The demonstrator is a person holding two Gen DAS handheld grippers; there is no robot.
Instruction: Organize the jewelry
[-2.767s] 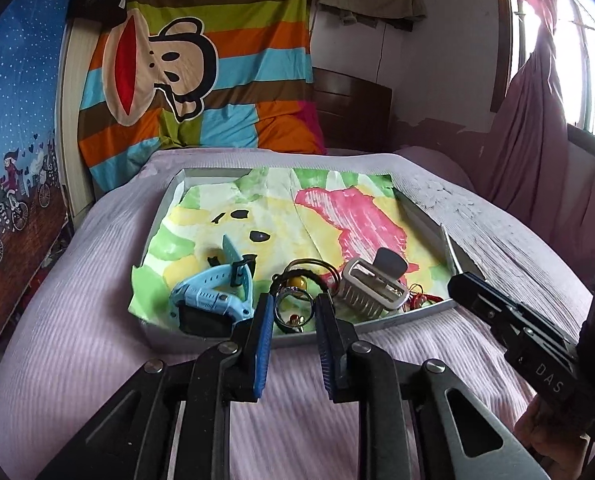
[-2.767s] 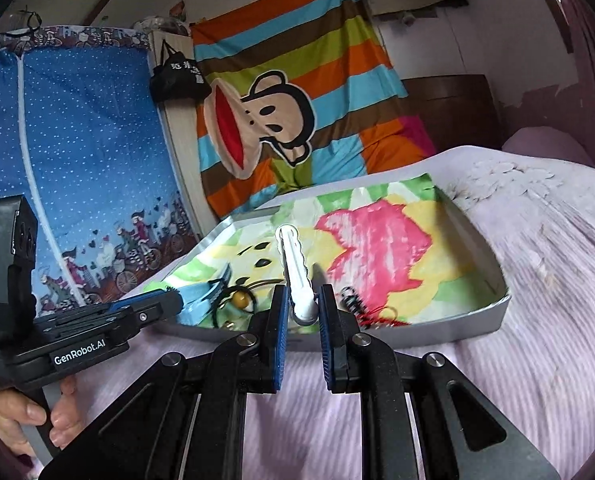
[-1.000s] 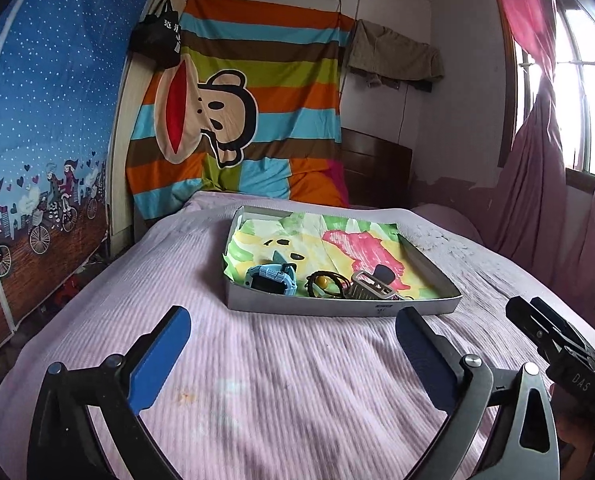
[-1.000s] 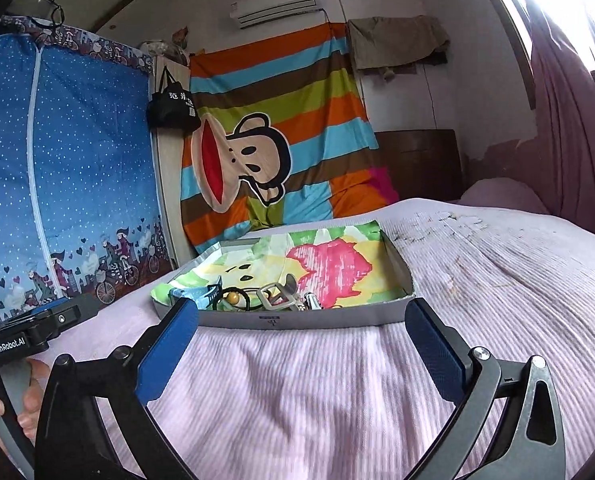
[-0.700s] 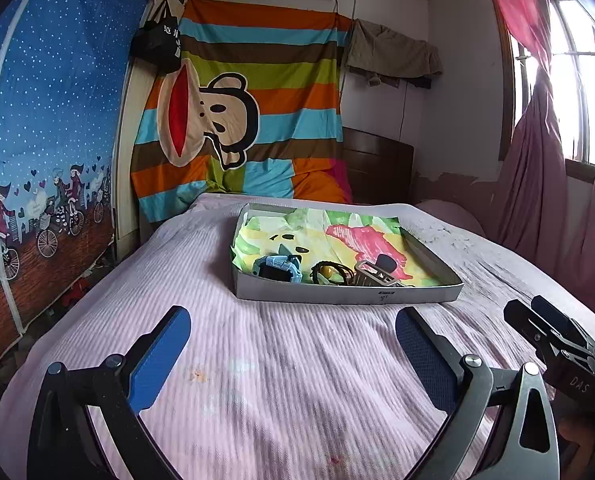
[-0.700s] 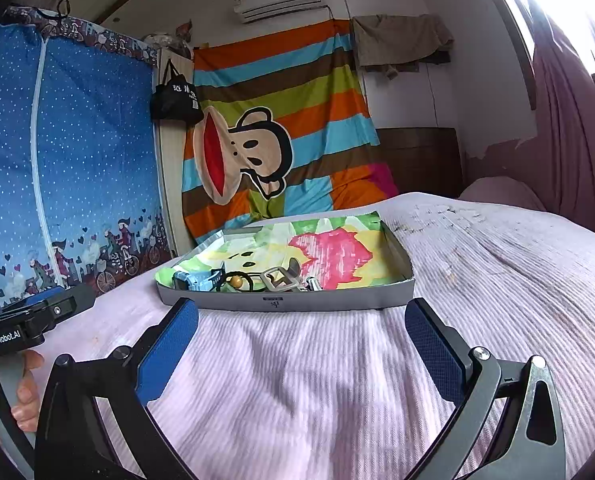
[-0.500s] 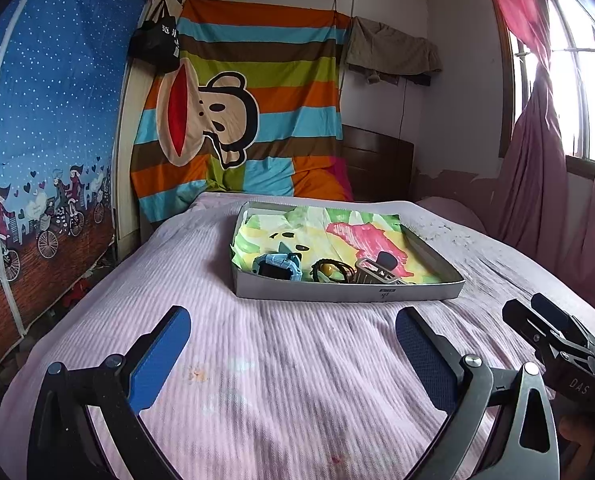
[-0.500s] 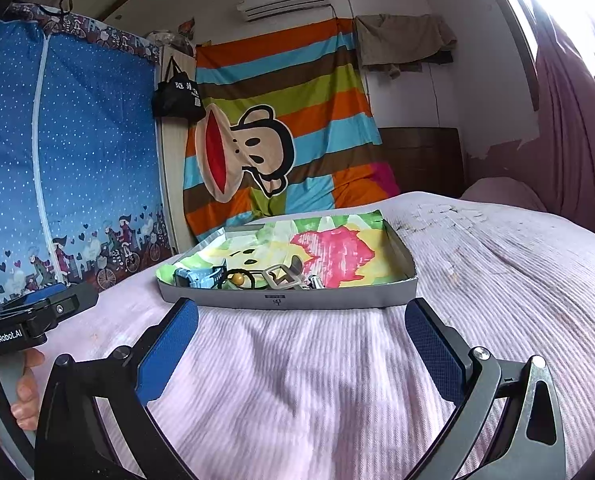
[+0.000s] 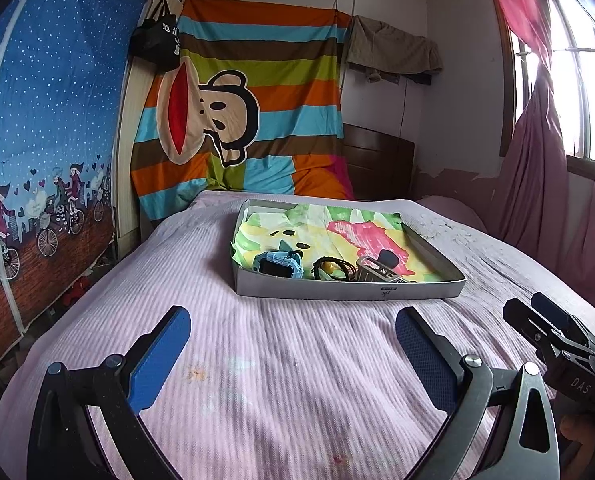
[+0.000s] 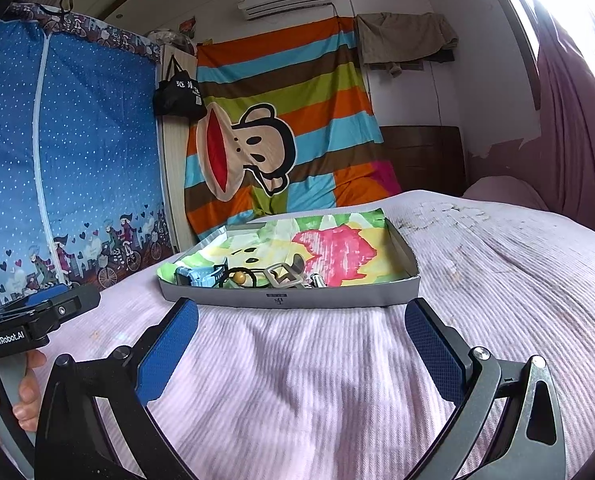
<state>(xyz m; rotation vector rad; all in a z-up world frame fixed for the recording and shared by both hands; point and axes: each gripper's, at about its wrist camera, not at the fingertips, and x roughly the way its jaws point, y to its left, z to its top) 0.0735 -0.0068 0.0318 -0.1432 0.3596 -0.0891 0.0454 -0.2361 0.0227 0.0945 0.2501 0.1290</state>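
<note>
Looking along the left gripper (image 9: 293, 344), its blue pads (image 9: 159, 356) are spread wide with nothing between them, hovering over the pink bedspread (image 9: 297, 380) well short of the grey tray (image 9: 349, 291). Inside the tray, against its near wall, lie a blue watch (image 9: 278, 264), a black bracelet with a yellow bead (image 9: 329, 267) and a silver clasp-like piece (image 9: 377, 273). The other gripper's body, beside the tray's near right corner, shows the letters "DAS". All the jewelry seems gathered in the tray, so the task looks at or near its end; a further move would only need a reach forward to the tray's near edge.

From the right wrist view, the right gripper (image 10: 301, 344) is likewise wide open and empty, just short of the tray (image 10: 289, 300), whose front wall carries a small label too small to read. Left of the tray, a hand (image 10: 21, 396) holds the left gripper's handle, marked "GenRobot.AI".
</note>
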